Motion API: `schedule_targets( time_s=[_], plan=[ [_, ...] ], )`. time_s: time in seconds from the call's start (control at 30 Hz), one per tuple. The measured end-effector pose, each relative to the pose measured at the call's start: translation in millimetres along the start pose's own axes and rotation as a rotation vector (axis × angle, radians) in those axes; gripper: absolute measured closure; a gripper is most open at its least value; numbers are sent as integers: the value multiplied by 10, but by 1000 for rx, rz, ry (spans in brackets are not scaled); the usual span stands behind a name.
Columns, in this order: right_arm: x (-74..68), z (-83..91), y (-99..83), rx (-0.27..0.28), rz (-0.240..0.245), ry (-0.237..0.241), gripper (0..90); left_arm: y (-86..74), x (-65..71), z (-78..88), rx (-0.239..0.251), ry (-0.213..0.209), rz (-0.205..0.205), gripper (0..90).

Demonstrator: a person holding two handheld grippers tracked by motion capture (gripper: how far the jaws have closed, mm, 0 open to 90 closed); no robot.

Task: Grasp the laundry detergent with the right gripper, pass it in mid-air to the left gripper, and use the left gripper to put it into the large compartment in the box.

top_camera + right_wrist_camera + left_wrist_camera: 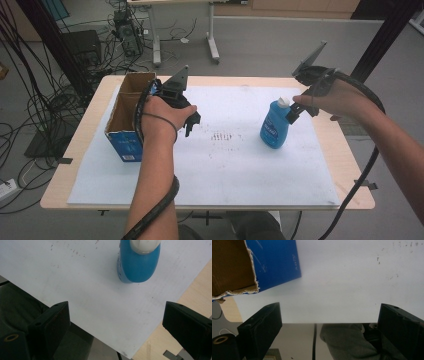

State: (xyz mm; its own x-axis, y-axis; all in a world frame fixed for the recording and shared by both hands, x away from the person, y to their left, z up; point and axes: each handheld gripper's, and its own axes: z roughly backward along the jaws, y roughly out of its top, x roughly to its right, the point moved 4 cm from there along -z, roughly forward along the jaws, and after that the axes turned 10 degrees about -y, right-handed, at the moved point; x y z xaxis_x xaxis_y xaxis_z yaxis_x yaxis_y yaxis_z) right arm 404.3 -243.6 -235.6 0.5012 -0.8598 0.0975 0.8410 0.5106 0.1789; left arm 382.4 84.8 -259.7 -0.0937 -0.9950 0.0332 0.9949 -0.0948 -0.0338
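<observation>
A blue bottle [274, 127] with a white cap [283, 102] stands upright on the right half of the white sheet [225, 165]. My right gripper [293, 113] hovers just right of the cap, jaws apart. In the right gripper view the bottle [138, 265] lies beyond the open jaws of the right gripper [115, 306], with nothing between them. An open-topped blue cardboard box [127, 117] sits at the left. My left gripper [192, 121] hangs beside the box's right wall, open and empty. The left gripper view shows the box's torn corner [262, 267] beyond the left gripper [329, 310].
The sheet covers most of a wooden table [350, 165]. Black frame posts [385, 35] rise at the back corners. Tangled cables [45, 100] and a desk's legs [212, 45] stand on the floor behind. The sheet's middle [225, 137] carries small dark marks.
</observation>
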Motion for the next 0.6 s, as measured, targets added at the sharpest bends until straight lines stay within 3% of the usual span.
schedule_targets(
  time_s=[0.6],
  plan=[
    [-13,11,9,7,4,4,73,-14,-8,22,0,-2,2,62]
  ],
)
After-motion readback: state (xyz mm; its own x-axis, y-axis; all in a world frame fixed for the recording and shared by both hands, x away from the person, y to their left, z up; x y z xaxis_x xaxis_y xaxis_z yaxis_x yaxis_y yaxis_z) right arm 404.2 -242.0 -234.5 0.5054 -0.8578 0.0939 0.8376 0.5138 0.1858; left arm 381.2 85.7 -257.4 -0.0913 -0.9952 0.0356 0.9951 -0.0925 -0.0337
